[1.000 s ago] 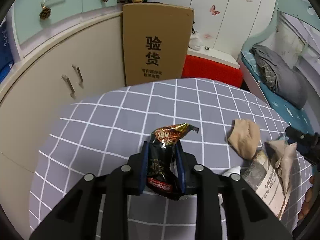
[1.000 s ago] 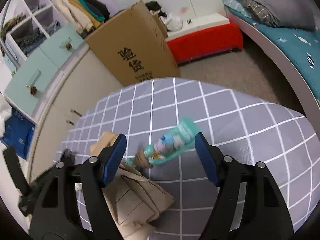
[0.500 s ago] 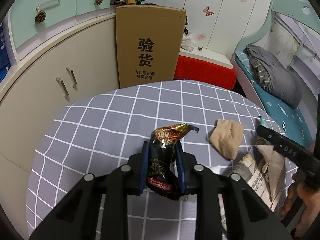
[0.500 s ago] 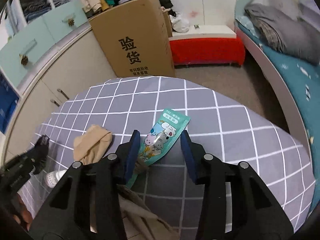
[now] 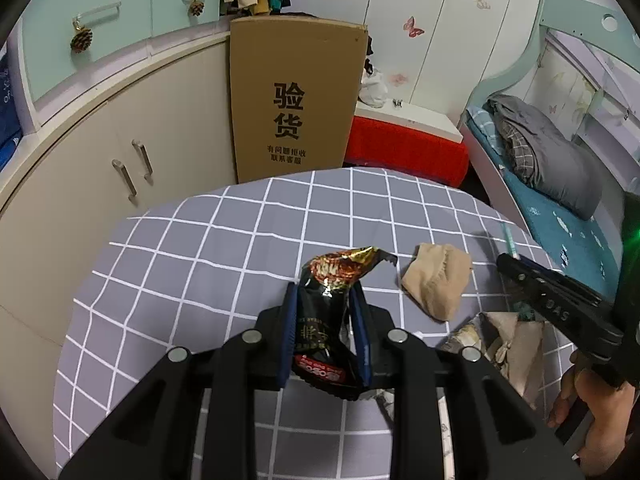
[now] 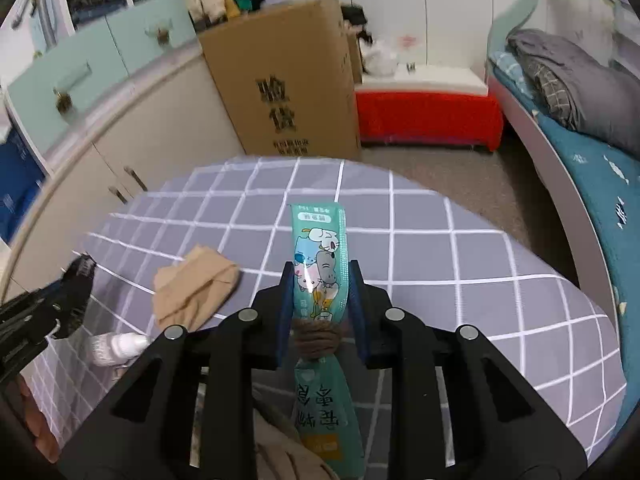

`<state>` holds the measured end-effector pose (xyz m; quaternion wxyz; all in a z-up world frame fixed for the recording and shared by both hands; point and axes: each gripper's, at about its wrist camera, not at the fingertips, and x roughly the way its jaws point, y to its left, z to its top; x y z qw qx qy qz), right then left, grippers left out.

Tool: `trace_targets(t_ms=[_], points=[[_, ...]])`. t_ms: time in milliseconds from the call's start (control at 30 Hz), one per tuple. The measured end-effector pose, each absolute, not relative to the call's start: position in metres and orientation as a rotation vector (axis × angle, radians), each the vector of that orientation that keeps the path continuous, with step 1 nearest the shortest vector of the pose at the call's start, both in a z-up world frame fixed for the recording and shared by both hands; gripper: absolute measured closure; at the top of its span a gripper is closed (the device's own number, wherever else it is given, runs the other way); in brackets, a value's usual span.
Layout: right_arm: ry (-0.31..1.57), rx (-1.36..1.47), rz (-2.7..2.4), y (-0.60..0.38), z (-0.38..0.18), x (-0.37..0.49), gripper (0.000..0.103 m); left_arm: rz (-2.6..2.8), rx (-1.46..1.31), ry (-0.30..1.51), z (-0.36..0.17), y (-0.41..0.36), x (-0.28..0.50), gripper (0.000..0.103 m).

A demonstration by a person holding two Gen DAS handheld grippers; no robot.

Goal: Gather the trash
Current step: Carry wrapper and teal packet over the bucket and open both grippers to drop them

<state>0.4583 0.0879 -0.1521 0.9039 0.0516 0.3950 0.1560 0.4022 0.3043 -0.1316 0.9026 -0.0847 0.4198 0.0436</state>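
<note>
Left wrist view: the left claw (image 5: 325, 334) is closed on one black snack wrapper (image 5: 328, 312), which stands up between the two blue pads with its red-and-gold crumpled top above them. Beyond it, on the grey checked table (image 5: 224, 256), lies one beige crumpled piece (image 5: 436, 284), apart from the wrapper to its right. Nearer, at the right, is one heap of printed paper and tan bags (image 5: 504, 344). The right claw's black finger (image 5: 552, 300) reaches in from the right edge, with a hand (image 5: 592, 404) under it. One tall cardboard box (image 5: 296, 100) stands behind the table.

Right wrist view: the right claw (image 6: 320, 312) is shut around one teal cartoon-printed packet (image 6: 320, 256), held upright between the pads, with a brown knot (image 6: 316, 340) wound around it just below the grip. On the table (image 6: 460, 264) to the left lie the same beige piece (image 6: 196, 292) and one small white bottle (image 6: 116, 346). The left claw (image 6: 76, 292) shows at the left edge.
</note>
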Motion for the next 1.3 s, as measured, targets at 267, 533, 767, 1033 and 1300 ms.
trace_targets(t_ms=[267,533,767,1033,1300], points=[[0.554,0.102,0.379,0.067,-0.088,0.396,0.078,0.068,-0.193,0.758,-0.094,0.29,0.368,0.078],[0.443,0.103,0.43,0.043,-0.054,0.336,0.078,-0.025,-0.198,0.706,-0.065,0.237,0.32,0.078],[0.485,0.187,0.488,-0.002,-0.056,0.285,0.078,-0.148,-0.169,0.709,-0.06,0.171,0.287,0.078],[0.51,0.309,0.485,-0.074,-0.075,0.232,0.077,-0.291,-0.098,0.708,-0.065,0.081,0.243,0.078],[0.485,0.401,0.378,-0.171,-0.099,0.183,0.077,-0.429,-0.008,0.714,-0.074,-0.016,0.213,0.078]])
